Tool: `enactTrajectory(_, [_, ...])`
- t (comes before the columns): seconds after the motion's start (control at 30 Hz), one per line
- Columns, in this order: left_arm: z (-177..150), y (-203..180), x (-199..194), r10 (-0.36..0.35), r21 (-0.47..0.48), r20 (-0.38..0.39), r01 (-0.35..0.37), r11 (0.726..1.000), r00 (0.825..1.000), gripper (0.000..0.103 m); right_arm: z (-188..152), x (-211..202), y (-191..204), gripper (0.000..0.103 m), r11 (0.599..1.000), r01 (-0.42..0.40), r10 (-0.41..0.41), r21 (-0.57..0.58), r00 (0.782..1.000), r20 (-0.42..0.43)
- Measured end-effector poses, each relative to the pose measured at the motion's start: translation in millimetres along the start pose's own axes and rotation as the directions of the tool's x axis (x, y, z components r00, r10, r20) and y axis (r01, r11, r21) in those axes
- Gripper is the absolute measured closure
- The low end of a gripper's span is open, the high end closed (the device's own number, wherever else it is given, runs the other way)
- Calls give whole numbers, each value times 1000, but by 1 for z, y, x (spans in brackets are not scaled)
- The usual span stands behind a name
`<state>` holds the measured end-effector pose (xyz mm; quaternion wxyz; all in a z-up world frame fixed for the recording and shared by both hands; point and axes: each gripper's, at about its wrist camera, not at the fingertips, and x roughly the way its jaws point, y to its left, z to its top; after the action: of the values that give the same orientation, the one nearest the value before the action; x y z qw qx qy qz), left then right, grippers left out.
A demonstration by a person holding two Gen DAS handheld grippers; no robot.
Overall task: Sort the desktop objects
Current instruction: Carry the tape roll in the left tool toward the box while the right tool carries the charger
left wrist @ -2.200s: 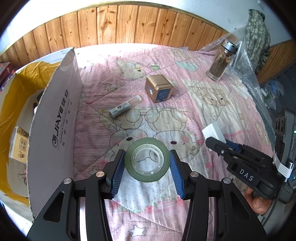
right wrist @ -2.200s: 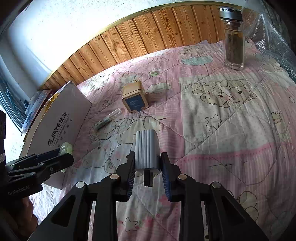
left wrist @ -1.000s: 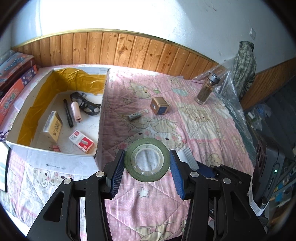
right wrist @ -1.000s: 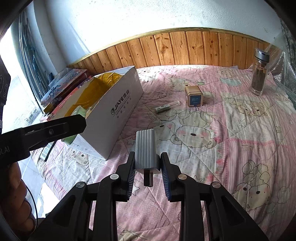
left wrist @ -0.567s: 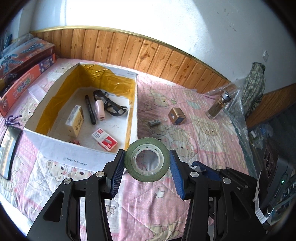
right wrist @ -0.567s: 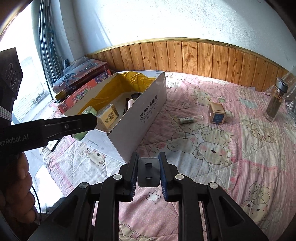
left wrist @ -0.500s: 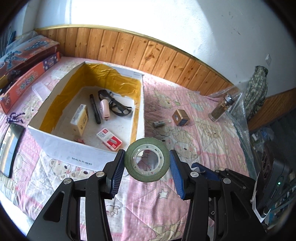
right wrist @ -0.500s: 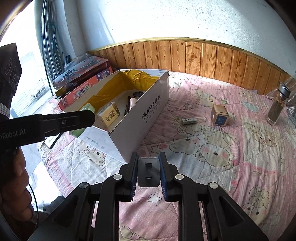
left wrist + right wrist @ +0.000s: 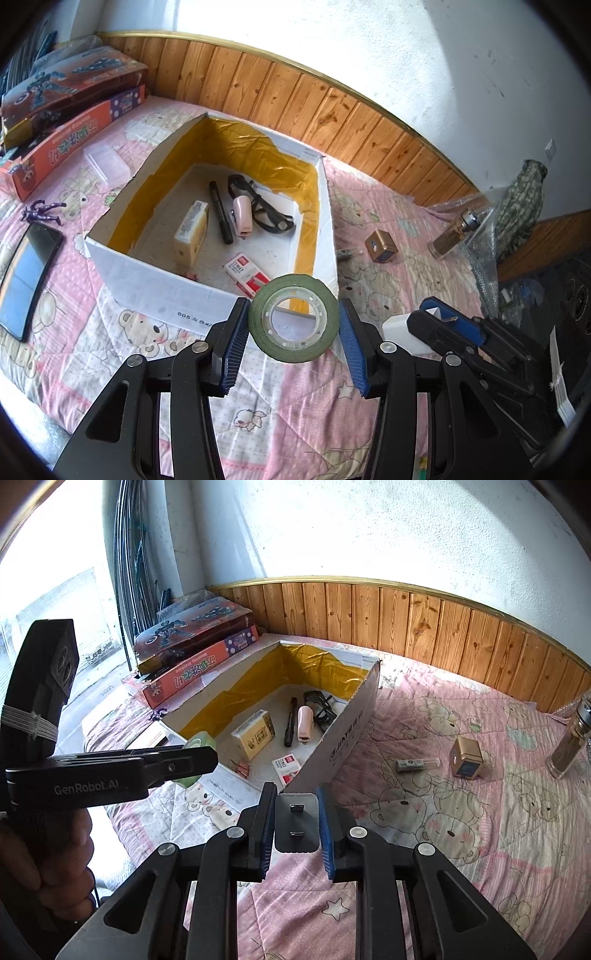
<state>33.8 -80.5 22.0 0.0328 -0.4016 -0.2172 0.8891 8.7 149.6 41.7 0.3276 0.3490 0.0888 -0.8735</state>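
My left gripper is shut on a green tape roll, held in the air above the near right corner of the open white cardboard box. My right gripper is shut on a grey charger plug, held above the pink quilt just short of the box. The box holds a yellow carton, a black marker, a pink stapler, black glasses and a red-and-white staples box. The right gripper shows in the left wrist view.
On the quilt to the right of the box lie a gold cube, a small clear-capped tube and a glass bottle. Game boxes, a phone and a purple figure lie left of the box. Wood panelling runs behind.
Both grippers have risen and drawn back toward the box with their loads still held. The whole box interior has come into view, and the left gripper now hangs over its near corner.
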Motion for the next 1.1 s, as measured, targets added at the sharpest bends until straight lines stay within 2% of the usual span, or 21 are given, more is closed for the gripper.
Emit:
enactTrajectory(0.53, [23,26,7,18,-32,-13,-18,999,1000,54,53,23,17,80,996,-48,48,-71,999,5])
enactTrajectory(0.87, [41,35,29,91,-6,-76,-91,996,993,54,86,59,20,80,990,-98,94,-99,994,-50])
enactTrajectory(1.1, [55,44,43,96,-27,-104,-99,995,990,54,107,89,24,80,985,-125,115,-120,989,-93])
